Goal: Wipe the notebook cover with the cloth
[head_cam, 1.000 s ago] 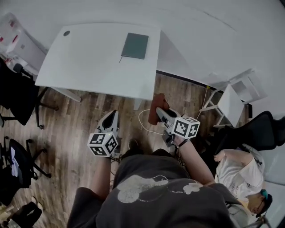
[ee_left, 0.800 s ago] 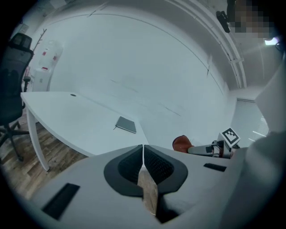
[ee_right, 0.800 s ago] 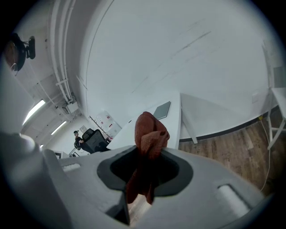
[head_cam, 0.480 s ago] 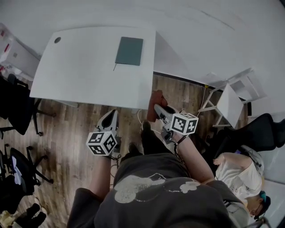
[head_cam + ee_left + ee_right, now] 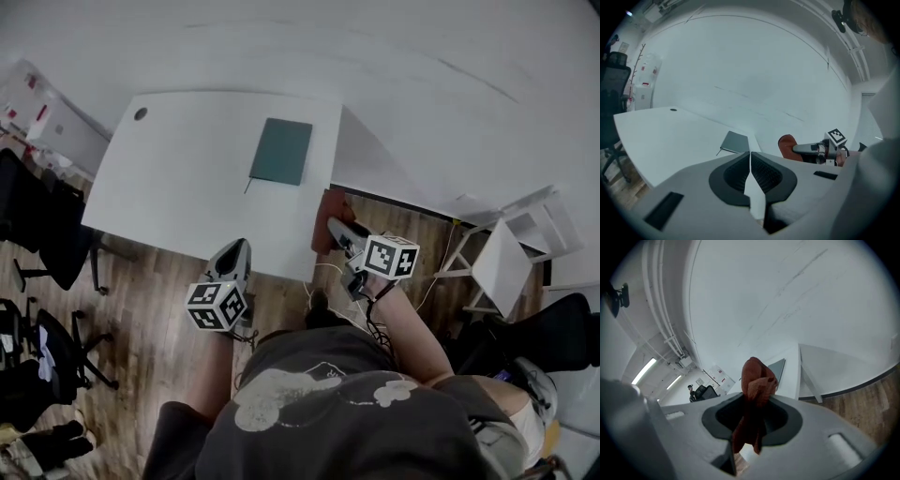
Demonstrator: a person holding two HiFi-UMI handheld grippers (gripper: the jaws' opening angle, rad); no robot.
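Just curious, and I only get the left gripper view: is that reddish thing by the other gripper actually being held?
Observer: Yes. The right gripper view shows the right gripper shut on the cloth, which bunches above the jaws and hangs below them.
Visitor: Is it touching the notebook?
Observer: No. In the head view the notebook lies bare on the table, and the cloth is apart from it, beside the table's right edge.
Visitor: What's around the table?
Observer: A wooden floor, with black chairs to the table's left.
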